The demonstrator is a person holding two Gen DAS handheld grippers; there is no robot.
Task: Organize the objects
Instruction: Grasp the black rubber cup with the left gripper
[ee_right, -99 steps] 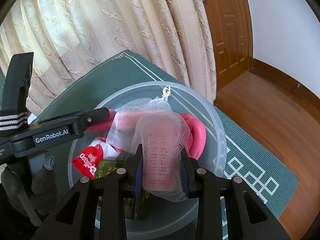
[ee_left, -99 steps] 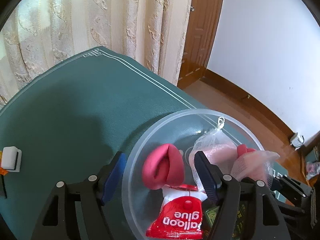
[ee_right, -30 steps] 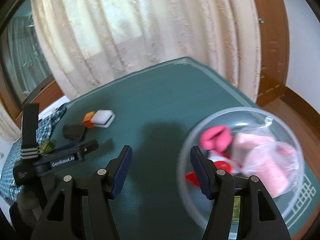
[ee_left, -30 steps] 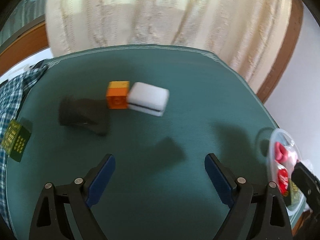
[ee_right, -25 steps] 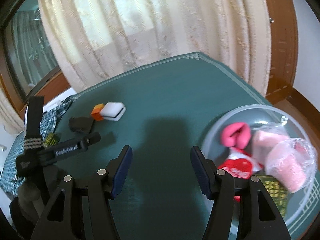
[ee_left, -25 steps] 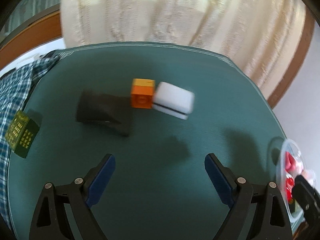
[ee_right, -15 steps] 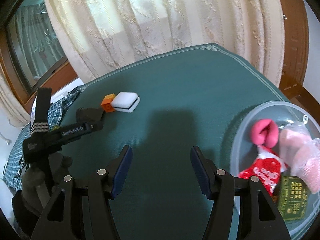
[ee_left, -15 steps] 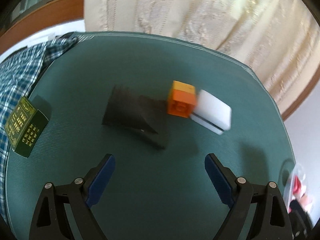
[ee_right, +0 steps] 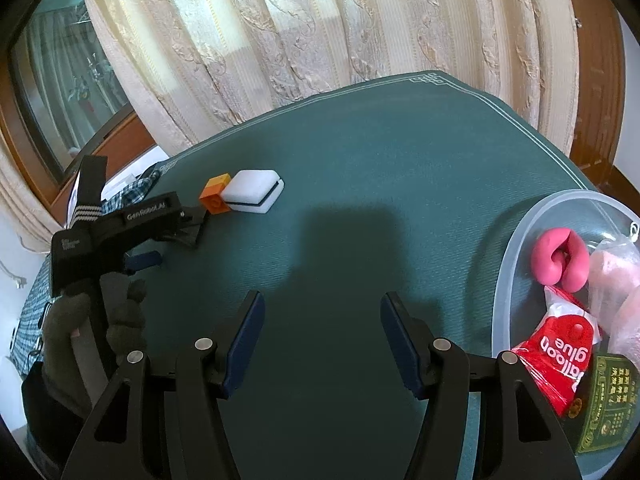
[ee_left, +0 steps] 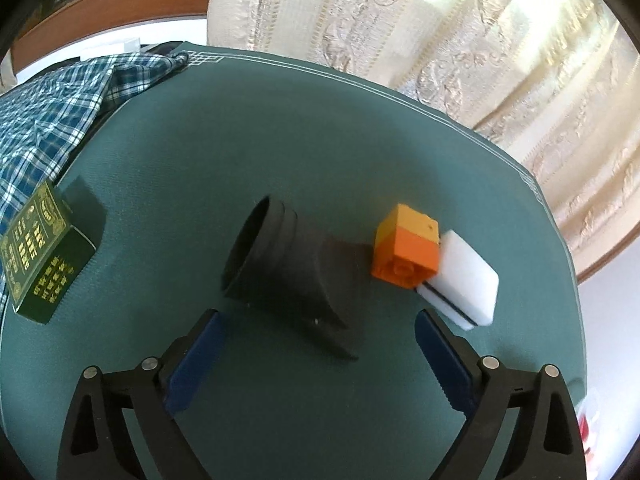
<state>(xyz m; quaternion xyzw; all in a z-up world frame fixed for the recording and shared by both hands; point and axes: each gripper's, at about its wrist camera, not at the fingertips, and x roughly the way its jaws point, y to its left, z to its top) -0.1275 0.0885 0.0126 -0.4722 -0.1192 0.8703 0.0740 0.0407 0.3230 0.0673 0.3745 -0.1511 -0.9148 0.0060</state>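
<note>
left gripper [ee_left: 318,336]: black frame, silver screws, blue pads [ee_left: 196,354] | right gripper [ee_right: 322,340]: black frame, silver screws, blue pads [ee_right: 244,344] | left gripper body, seen from right wrist: white "GenRobot.AI" lettering, white-striped black strap | left hand [ee_right: 96,320]: dark grey knit glove

Black cup [ee_left: 288,276] on side, touching orange block [ee_left: 406,254].

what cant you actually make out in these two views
- Black funnel-shaped piece: in the right wrist view the left gripper's body hides nearly all of it.
- Clear bowl: cut off by the right edge in the right wrist view; only a blurred sliver shows in the left.
- Green box: print too small to read.
- Mesh bag: contents unclear, cut by the edge.
</note>
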